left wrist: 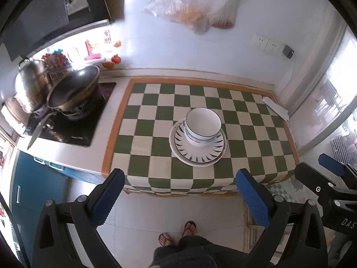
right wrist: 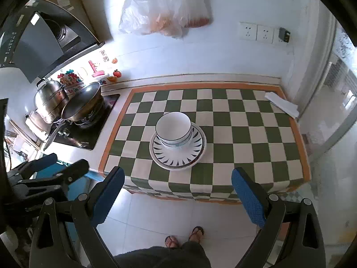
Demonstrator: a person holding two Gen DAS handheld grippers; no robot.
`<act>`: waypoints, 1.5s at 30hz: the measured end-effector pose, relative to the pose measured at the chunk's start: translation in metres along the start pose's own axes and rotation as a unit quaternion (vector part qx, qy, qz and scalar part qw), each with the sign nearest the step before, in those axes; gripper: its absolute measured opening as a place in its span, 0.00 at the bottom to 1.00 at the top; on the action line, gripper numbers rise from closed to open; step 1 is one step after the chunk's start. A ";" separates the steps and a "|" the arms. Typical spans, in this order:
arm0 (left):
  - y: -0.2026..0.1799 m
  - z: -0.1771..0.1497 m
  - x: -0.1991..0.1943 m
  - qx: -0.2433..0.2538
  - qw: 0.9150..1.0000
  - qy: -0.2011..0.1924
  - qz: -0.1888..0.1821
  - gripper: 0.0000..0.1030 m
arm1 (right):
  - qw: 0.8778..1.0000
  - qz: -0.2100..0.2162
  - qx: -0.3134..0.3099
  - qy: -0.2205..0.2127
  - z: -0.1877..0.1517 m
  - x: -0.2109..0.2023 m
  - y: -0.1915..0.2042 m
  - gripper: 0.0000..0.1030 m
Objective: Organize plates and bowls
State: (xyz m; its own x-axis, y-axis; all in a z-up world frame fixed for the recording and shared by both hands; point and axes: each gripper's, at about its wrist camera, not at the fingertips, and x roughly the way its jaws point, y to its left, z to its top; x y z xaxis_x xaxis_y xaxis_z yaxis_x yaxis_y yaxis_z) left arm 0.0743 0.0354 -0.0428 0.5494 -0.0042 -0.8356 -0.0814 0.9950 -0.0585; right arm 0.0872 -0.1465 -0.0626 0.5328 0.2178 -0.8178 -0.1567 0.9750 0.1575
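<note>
White bowls [left wrist: 203,127] with thin dark rims are nested and stand on stacked plates [left wrist: 198,154] with a dark leaf pattern, on the green-and-white checked tablecloth [left wrist: 156,122]. The stack also shows in the right wrist view, bowls [right wrist: 174,129] on plates [right wrist: 178,156]. My left gripper [left wrist: 178,192] is open and empty, held back from the table's front edge, above the floor. My right gripper [right wrist: 178,192] is open and empty, also in front of the table; it shows at the right edge of the left wrist view [left wrist: 330,172].
A wok [left wrist: 73,89] and a steel pot [left wrist: 29,84] sit on a black cooktop [left wrist: 73,129] left of the cloth. A folded white cloth [left wrist: 276,108] lies at the far right corner. Plastic bags [left wrist: 191,2] hang on the wall. The person's feet [left wrist: 178,234] stand below.
</note>
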 end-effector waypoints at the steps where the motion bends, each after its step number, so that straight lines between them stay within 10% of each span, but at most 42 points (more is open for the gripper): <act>1: 0.002 -0.002 -0.005 0.003 1.000 -0.002 0.001 0.99 | 1.000 -0.003 0.001 -0.002 -0.004 -0.007 0.003 0.96; 45: 0.016 -0.046 -0.063 0.028 0.999 -0.026 -0.019 0.99 | 0.998 -0.047 0.024 -0.024 -0.055 -0.065 0.031 0.96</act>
State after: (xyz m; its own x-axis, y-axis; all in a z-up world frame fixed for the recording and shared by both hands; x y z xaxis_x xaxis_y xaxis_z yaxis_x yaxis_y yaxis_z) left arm 0.0004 0.0472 -0.0159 0.5940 -0.0375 -0.8036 -0.0146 0.9982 -0.0573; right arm 0.0020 -0.1323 -0.0353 0.5823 0.1262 -0.8031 -0.0648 0.9919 0.1088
